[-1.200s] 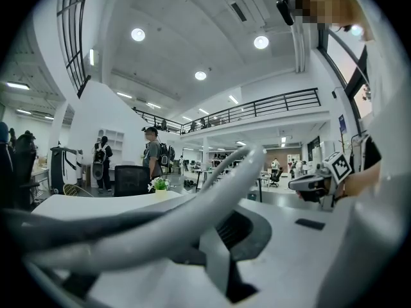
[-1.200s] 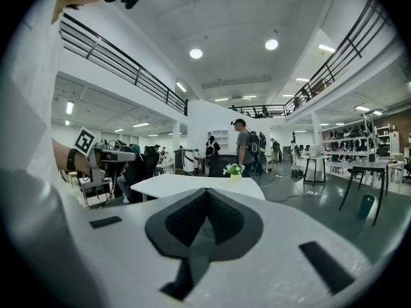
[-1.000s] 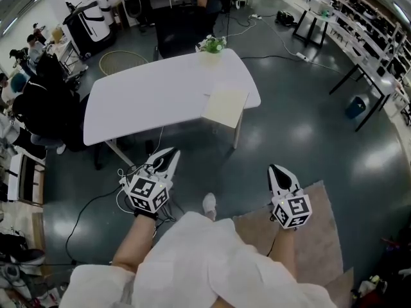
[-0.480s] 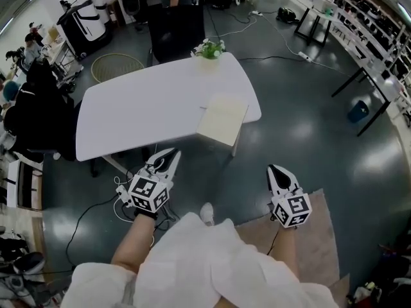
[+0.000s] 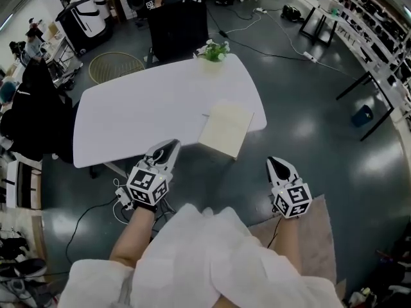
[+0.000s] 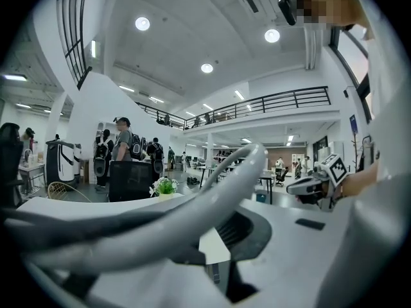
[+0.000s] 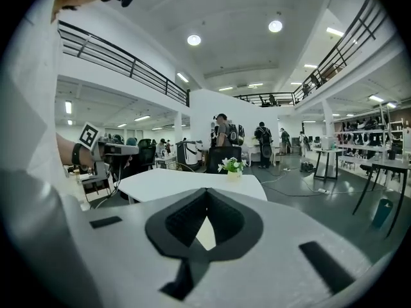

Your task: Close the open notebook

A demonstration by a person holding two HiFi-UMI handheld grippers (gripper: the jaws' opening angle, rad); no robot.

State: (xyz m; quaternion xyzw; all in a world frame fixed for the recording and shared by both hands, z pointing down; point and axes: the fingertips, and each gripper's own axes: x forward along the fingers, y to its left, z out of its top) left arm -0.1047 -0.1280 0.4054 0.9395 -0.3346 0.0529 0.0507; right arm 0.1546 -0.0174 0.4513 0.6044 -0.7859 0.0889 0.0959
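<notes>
The notebook (image 5: 226, 129) lies open with cream pages up, at the near right edge of the white table (image 5: 141, 114). My left gripper (image 5: 170, 145) is shut and empty, its tip just at the table's near edge, left of the notebook. Out over the floor, my right gripper (image 5: 275, 162) is also shut and empty, short of the table and to the right of the notebook. In the right gripper view a sliver of cream page (image 7: 205, 233) shows through the gap behind the closed tips (image 7: 207, 194). Neither gripper touches the notebook.
A small potted plant (image 5: 215, 49) stands at the table's far edge, with a black chair (image 5: 180, 25) behind it. Cables (image 5: 96, 204) run over the dark floor near the left. A brown mat (image 5: 308, 236) lies under the right arm. Dark desks (image 5: 379, 63) line the right side.
The table and notebook have drawn nearer in the head view. Both grippers have moved forward toward the table, and the left tip now reaches its near edge. Both stay shut.
</notes>
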